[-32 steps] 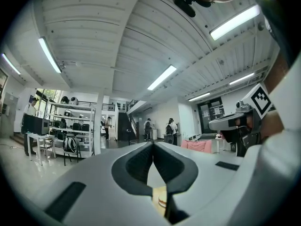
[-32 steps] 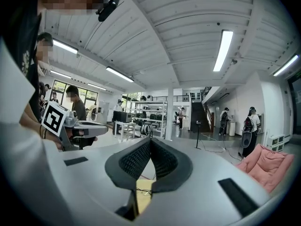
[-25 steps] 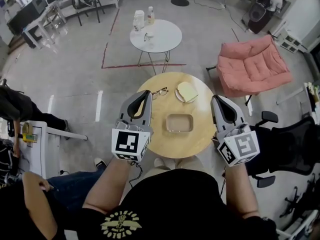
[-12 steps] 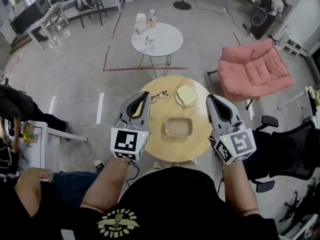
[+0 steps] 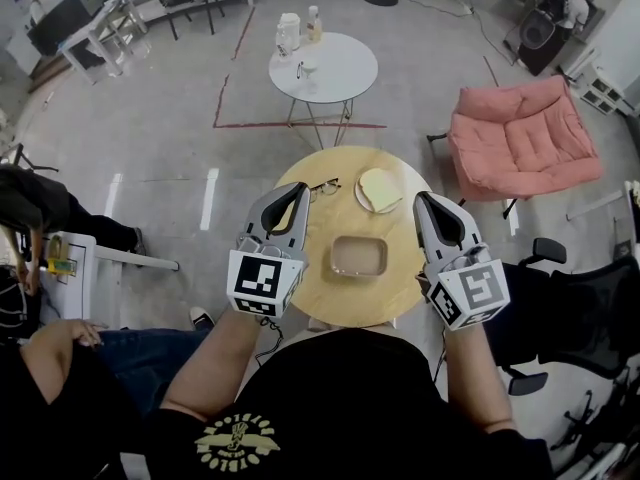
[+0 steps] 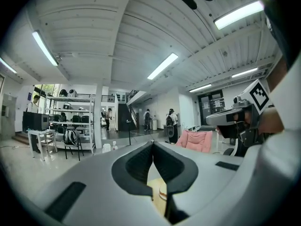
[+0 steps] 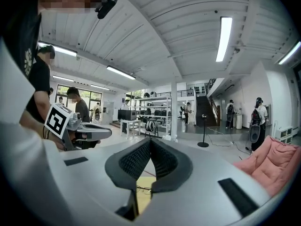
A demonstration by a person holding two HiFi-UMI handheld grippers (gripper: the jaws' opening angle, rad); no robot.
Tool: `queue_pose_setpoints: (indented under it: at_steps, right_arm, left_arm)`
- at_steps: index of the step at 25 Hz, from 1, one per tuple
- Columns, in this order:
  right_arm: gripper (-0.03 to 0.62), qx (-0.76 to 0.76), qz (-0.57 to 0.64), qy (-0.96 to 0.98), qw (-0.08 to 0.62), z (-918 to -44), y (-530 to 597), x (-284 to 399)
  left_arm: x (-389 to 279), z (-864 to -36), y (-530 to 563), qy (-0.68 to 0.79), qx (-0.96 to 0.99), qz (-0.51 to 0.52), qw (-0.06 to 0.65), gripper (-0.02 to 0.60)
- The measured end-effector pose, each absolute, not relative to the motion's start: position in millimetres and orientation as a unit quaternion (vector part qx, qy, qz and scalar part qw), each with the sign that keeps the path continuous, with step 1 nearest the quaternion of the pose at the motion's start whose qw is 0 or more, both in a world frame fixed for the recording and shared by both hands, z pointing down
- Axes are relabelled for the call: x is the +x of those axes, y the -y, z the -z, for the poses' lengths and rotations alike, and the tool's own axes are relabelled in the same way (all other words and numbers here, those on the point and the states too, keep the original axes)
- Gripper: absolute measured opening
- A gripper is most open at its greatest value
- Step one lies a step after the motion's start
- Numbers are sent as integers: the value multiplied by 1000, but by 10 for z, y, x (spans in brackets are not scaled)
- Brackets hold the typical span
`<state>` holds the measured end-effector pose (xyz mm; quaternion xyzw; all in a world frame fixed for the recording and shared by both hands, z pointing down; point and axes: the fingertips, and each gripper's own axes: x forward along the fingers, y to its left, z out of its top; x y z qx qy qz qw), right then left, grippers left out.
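**Item:** a shallow rectangular tray (image 5: 359, 256) with rounded corners. It is pale, looks like thin-walled plastic, and is empty as far as can be seen. It sits near the middle of a round counter (image 5: 318, 230) of smooth light wood.

**Grippers:** the left hand-held gripper (image 5: 299, 189) hovers left of the tray and the right hand-held gripper (image 5: 419, 199) hovers right of it. Both are well clear of the tray. Each gripper's own view shows its dark ribbed pads meeting tip to tip, with nothing held between them.

**Surroundings:**
- Just beyond the tray lies a small plate (image 5: 362, 200) carrying a pale yellow, soft-looking slab.
- Beyond the tray and to its left are thin wire-framed spectacles (image 5: 323, 187).
- Well beyond it stands a white table (image 5: 338, 68).
- Beyond and to its right is a padded pink armchair (image 5: 525, 138).

**Risk, in my judgement:**
- The tray looks light and the wood slick, so a knock from shut jaws could send it skating into the plate or the spectacles.
- The thin spectacle frame would bend easily under a descending gripper.
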<state>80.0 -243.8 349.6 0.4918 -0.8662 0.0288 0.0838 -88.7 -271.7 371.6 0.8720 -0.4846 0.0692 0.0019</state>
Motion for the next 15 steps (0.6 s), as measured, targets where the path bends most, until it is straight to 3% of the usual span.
queue_pose_setpoints:
  at_steps: [15]
  right_arm:
    - [15, 481, -83, 864, 125, -4227, 2640, 1036]
  left_arm:
    - [-610, -4469, 2907, 466, 875, -110, 74, 17]
